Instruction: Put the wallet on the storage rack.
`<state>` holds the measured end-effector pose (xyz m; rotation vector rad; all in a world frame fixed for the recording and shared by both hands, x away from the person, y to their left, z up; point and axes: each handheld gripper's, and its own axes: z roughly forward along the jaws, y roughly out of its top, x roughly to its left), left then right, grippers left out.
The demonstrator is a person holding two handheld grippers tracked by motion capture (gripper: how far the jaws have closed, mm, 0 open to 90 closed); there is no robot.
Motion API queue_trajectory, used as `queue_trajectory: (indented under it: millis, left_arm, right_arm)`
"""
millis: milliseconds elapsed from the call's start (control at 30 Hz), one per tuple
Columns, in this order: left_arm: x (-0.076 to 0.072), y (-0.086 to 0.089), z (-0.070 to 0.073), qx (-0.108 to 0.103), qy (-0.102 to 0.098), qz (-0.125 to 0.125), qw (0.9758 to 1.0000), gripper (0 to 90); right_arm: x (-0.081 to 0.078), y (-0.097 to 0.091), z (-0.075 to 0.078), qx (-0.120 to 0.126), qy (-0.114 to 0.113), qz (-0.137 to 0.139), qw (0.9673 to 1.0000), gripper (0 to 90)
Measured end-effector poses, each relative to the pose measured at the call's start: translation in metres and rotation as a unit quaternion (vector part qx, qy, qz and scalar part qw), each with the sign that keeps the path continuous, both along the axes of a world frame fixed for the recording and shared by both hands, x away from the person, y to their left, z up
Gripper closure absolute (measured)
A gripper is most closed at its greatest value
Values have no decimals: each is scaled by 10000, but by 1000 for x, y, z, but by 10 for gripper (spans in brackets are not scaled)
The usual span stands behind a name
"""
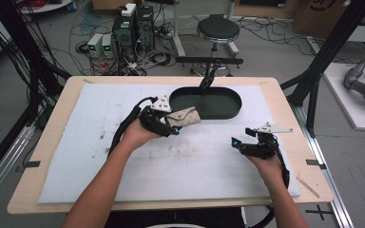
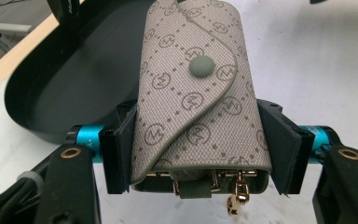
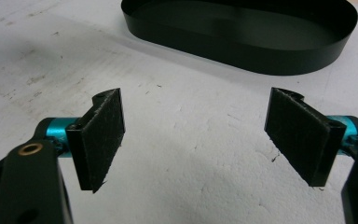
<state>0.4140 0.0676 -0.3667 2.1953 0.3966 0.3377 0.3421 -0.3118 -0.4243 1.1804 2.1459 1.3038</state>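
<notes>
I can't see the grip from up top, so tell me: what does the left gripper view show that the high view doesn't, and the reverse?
Left gripper view alone: the key pouch pinched at its sides between the pads, its snap button, monogram print, and gold hooks hanging from its open end.

High view alone: the right gripper, open above the white mat, both forearms, a stool and computers beyond the table.

Shared: the pouch in the left gripper, beside the black oval tray.
</notes>
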Motion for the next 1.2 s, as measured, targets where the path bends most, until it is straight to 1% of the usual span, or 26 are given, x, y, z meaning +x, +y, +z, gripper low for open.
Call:
queue_trajectory:
  millis: [133,167,233,333,400,467,533,567,633,700,800,833,900,967,1100,1133,1200]
  left_arm:
    - [16,-6,3,62,-46,-27,10000,358]
    - [20,-7,4,96,-26,-41,9999,358]
    - [27,-11,6,174,-61,-71,9998,358]
    - [38,-16,9,75,5,-158,9998,358]
    - [46,-21,11,119,-20,-157,9998,358]
    - [54,-25,11,222,-77,-157,9996,358]
    - [61,-29,10,211,-68,-152,9996,358]
    - [65,-32,9,259,-83,-142,9995,358]
    - [71,-38,7,293,-90,-156,9994,358]
    - [78,-43,4,247,-68,-169,9995,357]
    - [88,-50,0,295,-55,-154,9994,356]
    - [91,-52,-1,351,-46,-165,9992,356]
    - [97,-56,-4,308,-31,-103,9995,356]
    - [104,-59,-7,294,24,-95,9995,356]
    - [117,-66,-14,398,75,-95,9991,355]
    - [120,-68,-16,389,81,-77,9992,355]
    - [125,-70,-22,299,127,-40,9995,355]
  right_arm:
    - [0,0,0,15,10,16,10000,204]
    - [0,0,0,19,6,23,10000,205]
    - [0,0,0,30,15,21,10000,205]
    - [0,0,-1,40,13,26,10000,204]
    - [-1,-1,-1,45,31,23,10000,204]
    - [-1,-1,-1,42,28,28,10000,205]
    - [0,0,-1,56,28,25,10000,205]
    - [0,-1,-1,53,33,29,10000,204]
    - [0,-1,-2,50,19,41,10000,204]
    - [1,-1,-2,59,22,39,10000,204]
    - [1,-2,-2,81,48,36,9999,205]
    - [1,-2,-2,88,52,38,9999,205]
    - [1,-2,-2,100,37,26,9999,204]
    - [1,-3,-3,99,33,32,9999,205]
    - [1,-3,-3,98,56,42,9999,205]
    - [1,-3,-3,99,56,42,9999,205]
    - [1,-3,-3,101,65,47,9999,204]
